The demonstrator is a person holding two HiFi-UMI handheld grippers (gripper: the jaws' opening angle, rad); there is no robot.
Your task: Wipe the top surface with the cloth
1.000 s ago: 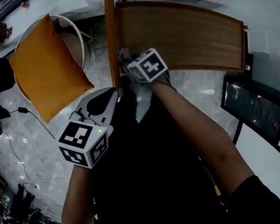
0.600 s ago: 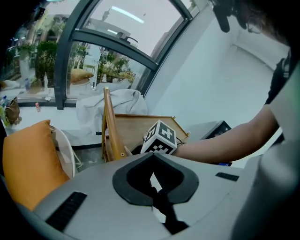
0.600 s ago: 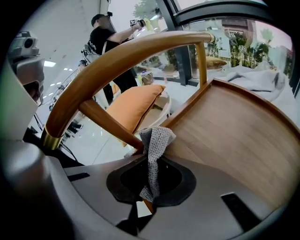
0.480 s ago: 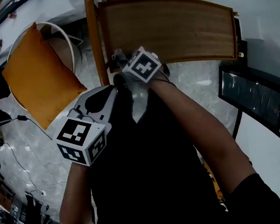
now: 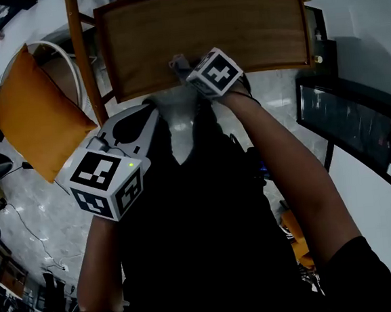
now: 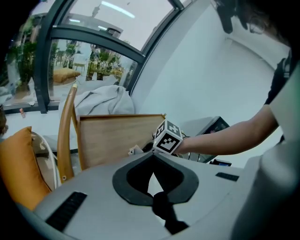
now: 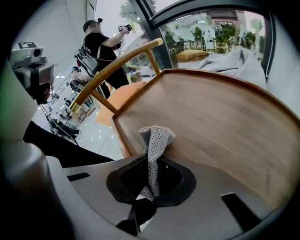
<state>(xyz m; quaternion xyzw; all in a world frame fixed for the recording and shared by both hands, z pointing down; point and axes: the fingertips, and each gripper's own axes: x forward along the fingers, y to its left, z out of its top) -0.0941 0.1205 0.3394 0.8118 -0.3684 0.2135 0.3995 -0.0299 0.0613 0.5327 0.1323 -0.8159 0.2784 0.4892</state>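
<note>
1 wooden top surface (image 5: 205, 29) beneath right gripper's (image 5: 179, 66) clamped cloth (image 7: 157, 138); windows (image 7: 211, 33) behind.

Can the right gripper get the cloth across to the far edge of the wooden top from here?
Probably yes. The right gripper holds the cloth at the near edge of the wooden top, and the surface ahead looks bare, nothing blocking it.

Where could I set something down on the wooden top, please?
Nearly all the wooden top is bare, out to its far rim. Only a spot on the near edge is taken, where the right gripper holds the cloth.
</note>
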